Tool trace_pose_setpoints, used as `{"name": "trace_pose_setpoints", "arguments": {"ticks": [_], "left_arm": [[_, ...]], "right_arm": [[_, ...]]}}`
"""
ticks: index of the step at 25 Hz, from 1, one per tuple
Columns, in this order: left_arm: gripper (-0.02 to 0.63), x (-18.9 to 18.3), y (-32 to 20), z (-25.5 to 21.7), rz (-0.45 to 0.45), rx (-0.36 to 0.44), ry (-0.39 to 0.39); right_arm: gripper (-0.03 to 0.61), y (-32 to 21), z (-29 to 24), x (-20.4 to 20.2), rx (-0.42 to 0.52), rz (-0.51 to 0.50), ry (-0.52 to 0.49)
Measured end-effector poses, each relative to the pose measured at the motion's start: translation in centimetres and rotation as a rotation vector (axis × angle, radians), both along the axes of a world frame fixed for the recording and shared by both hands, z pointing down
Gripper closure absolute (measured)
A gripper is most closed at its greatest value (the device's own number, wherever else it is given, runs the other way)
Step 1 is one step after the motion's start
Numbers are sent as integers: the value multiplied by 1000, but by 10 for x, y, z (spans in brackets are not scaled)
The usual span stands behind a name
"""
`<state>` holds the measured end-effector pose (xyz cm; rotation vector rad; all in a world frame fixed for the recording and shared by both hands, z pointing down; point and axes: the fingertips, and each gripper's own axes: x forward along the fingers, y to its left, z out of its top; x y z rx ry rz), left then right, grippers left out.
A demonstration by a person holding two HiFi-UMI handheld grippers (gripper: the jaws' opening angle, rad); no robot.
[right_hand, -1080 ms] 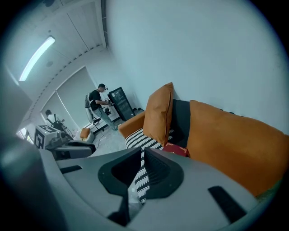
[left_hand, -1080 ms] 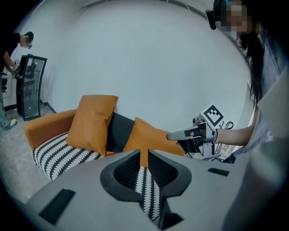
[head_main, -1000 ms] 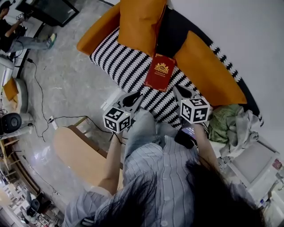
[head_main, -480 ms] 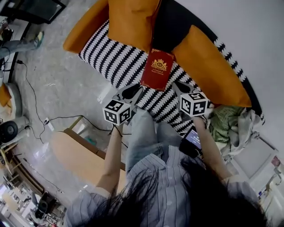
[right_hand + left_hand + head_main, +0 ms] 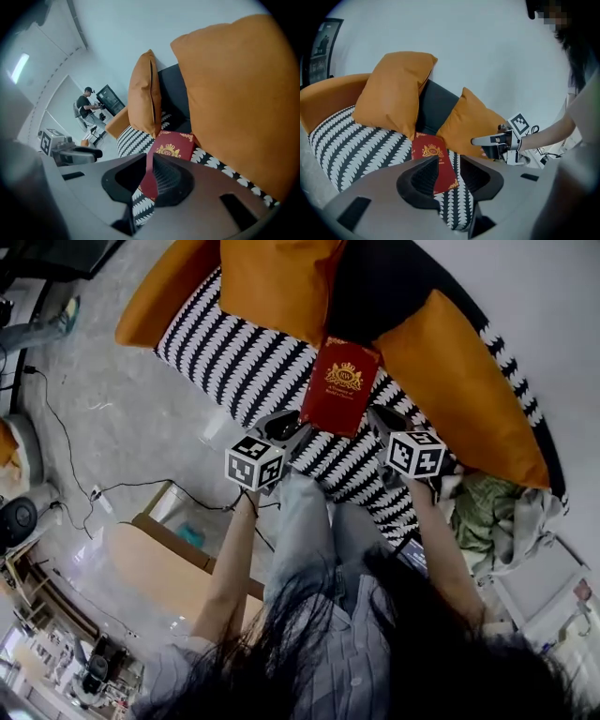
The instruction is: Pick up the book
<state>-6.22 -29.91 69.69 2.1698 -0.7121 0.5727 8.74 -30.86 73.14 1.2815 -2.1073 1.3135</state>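
Book (image 5: pixel 339 385) at the seat's (image 5: pixel 234 357) back edge.
Left gripper (image 5: pixel 284 425) jaws are opening, nothing between them; right gripper (image 5: pixel 382 418) jaws pressed together.

book (image 5: pixel 339 387) lettering too small, orange cushion (image 5: pixel 272 282) cropped at top

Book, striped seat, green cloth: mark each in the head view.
book (image 5: pixel 339 388), head view, middle of red cover.
striped seat (image 5: pixel 234 357), head view, bare patch left of book.
green cloth (image 5: pixel 483 510), head view, middle of the heap.
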Motion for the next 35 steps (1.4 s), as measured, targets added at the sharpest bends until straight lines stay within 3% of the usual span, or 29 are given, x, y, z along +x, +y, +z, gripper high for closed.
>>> {"name": "trace_pose_setpoints", "arguments": {"ticks": [9,12,16,18,24,27,31,35], "left_arm": [[439,-4,-11,77,24,-136,-4],[427,-6,-15,100,43,-177,-12],[400,-7,-14,132,89,-219,-27],[348,-4,-15,141,109,-242,-27],[307,15,-31,158,159,-288,-19],[302,18,-35,169,172,-316,-22],[302,20,-44,179,166,-337,-23],[302,22,-56,187,104,-377,8]], "right_arm": [[535,2,71,11,-122,52,-12],[447,0,95,11,-158,70,-15],[380,6,133,8,-242,88,-30],[352,6,146,7,-272,97,-39],[302,-10,161,16,-295,77,-24],[299,-11,170,21,-324,148,-49],[299,-17,173,20,-350,293,-163],[299,-21,175,11,-361,301,-193]]}}
